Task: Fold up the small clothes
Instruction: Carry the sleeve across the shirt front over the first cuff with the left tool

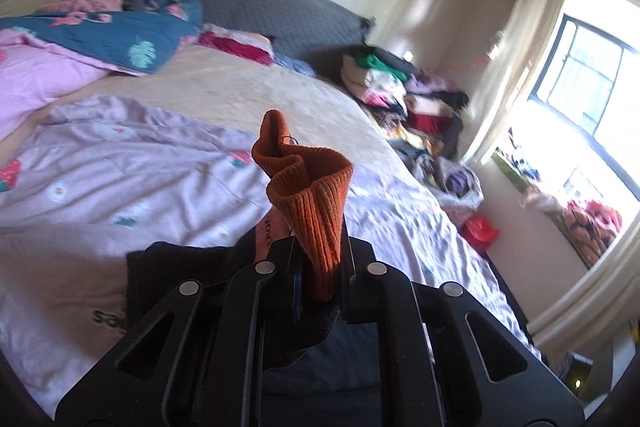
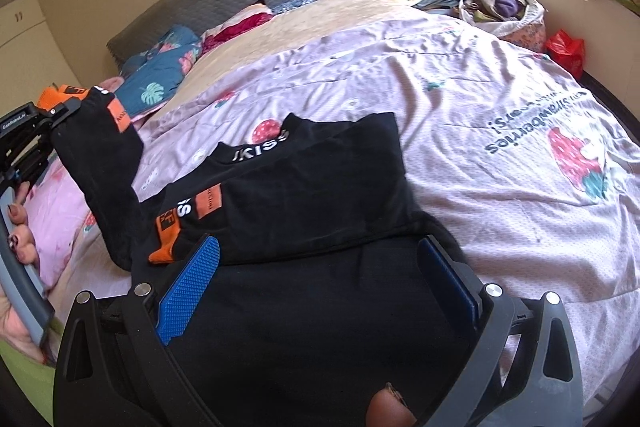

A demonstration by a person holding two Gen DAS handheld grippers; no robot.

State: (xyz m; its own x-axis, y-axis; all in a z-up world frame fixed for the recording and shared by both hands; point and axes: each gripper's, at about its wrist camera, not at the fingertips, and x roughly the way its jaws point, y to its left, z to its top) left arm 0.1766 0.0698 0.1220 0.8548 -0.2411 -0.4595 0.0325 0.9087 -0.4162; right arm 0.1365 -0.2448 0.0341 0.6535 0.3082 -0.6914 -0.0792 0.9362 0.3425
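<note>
my left gripper [image 1: 316, 267] was clamped on the orange cuff [image 1: 308, 195] of the black garment [image 2: 304, 195], whose body lay on the bed [image 2: 480, 75] between and ahead of my right gripper [image 2: 320, 291]'s wide-open jaws.

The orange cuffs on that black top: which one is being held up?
The orange cuff clamped in the left gripper, lifted off the bed; the other cuff lies flat beside the open right gripper.

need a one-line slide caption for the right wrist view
Right gripper open over a black garment on the lilac strawberry sheet, while the left gripper lifts its orange-cuffed sleeve.
</note>
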